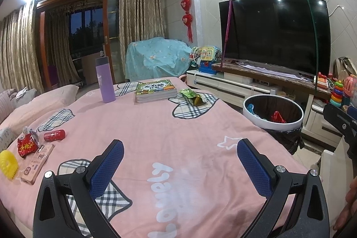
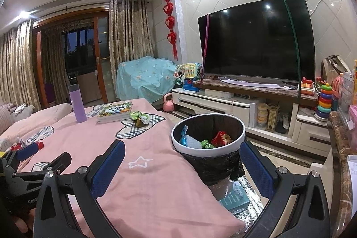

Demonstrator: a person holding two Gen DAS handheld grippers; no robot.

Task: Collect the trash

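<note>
Both my grippers, left (image 1: 180,162) and right (image 2: 181,163), gape wide and empty above the pink sheet (image 1: 156,126). Far off, a green wrapper (image 1: 192,97) lies right of the books (image 1: 155,90); near left, a red wrapper (image 1: 26,146) touches the phone (image 1: 38,164). Bin (image 2: 208,144) stands right.

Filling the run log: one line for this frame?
left tongs open, empty | right tongs open, empty | bin holds trash | green wrapper, red wrapper on table

My left gripper (image 1: 179,162) hung wide apart over the pink sheet (image 1: 156,131).
Green wrapper (image 1: 193,97) at twelve; bin (image 1: 273,112) at two.
</note>
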